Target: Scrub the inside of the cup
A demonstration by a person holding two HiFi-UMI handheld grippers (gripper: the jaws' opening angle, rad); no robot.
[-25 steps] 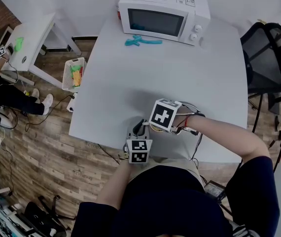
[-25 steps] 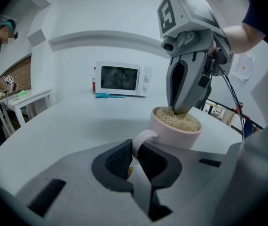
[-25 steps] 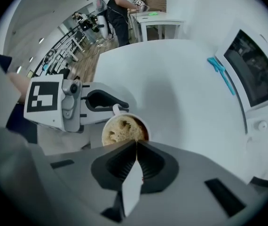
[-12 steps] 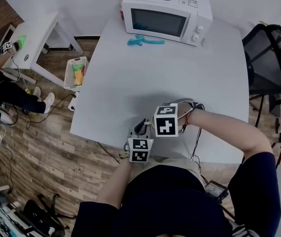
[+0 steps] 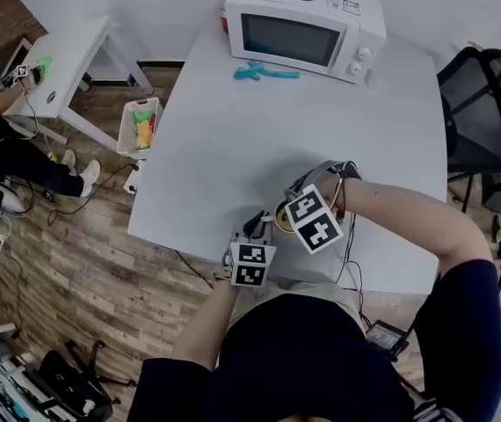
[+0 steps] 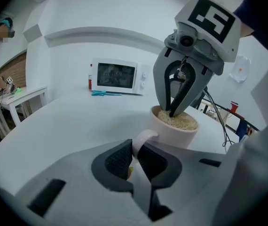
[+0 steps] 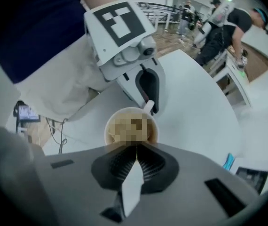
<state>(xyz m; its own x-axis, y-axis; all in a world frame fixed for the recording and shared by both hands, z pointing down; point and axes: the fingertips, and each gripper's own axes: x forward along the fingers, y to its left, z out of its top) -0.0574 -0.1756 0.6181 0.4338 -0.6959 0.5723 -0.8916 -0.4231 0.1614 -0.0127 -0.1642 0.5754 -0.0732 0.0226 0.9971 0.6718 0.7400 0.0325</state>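
Right, in the head view both of my grippers sit at the near edge of the table [image 5: 233,148], close in front of me. My left gripper [image 5: 256,229] is just left of the cup [image 5: 279,222]. My right gripper [image 5: 289,216] reaches down onto it from the right, its marker cube tilted. Far ahead of both stand a microwave [image 5: 299,33] and a blue tool [image 5: 266,71].

Left gripper view: my jaws are clamped on the cup's handle [image 6: 141,142]. The cup body is just beyond the fingertips, upright on the table. The right gripper comes down into it from above, jaws drawn together, tips sunk in a beige scrubber [image 6: 181,121] that fills the cup.

Right gripper view: my jaws are pinched together on the scrubber, directly over the cup's mouth and pointing straight down into it. The left gripper holds the handle on the cup's far side, beyond my fingertips
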